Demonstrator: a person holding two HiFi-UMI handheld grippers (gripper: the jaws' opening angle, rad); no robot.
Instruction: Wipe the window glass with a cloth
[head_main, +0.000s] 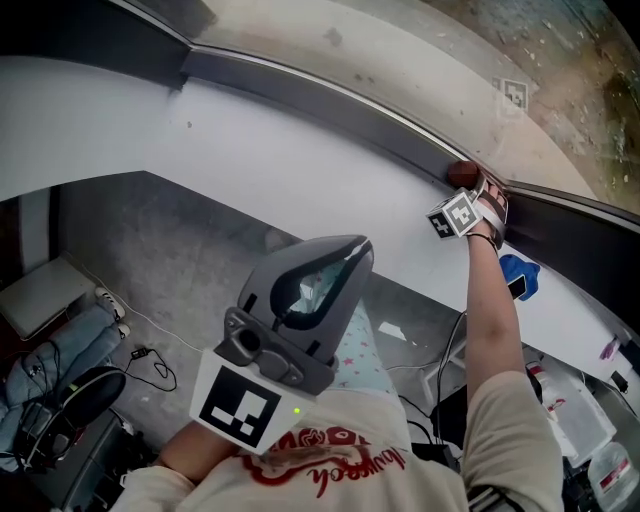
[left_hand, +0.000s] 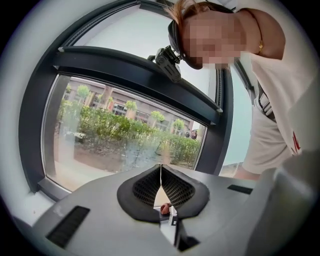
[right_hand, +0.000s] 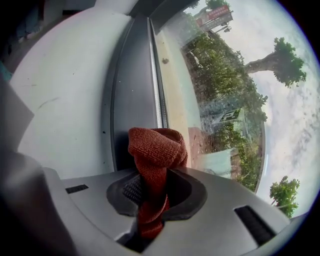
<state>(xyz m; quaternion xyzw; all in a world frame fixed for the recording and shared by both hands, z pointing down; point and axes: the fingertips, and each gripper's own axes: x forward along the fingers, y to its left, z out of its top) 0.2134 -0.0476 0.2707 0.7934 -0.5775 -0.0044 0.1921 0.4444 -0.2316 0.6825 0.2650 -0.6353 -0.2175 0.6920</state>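
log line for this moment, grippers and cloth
left gripper: shut, empty | right gripper: shut on rust-red woven cloth | cloth: at dark window frame beside window glass, contact unclear

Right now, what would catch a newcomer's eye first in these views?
The red cloth stands out most, bunched and clamped in the right gripper, up against the dark window frame beside the window glass. The left gripper is held close to the person's shirt, with its jaws together and nothing between them.
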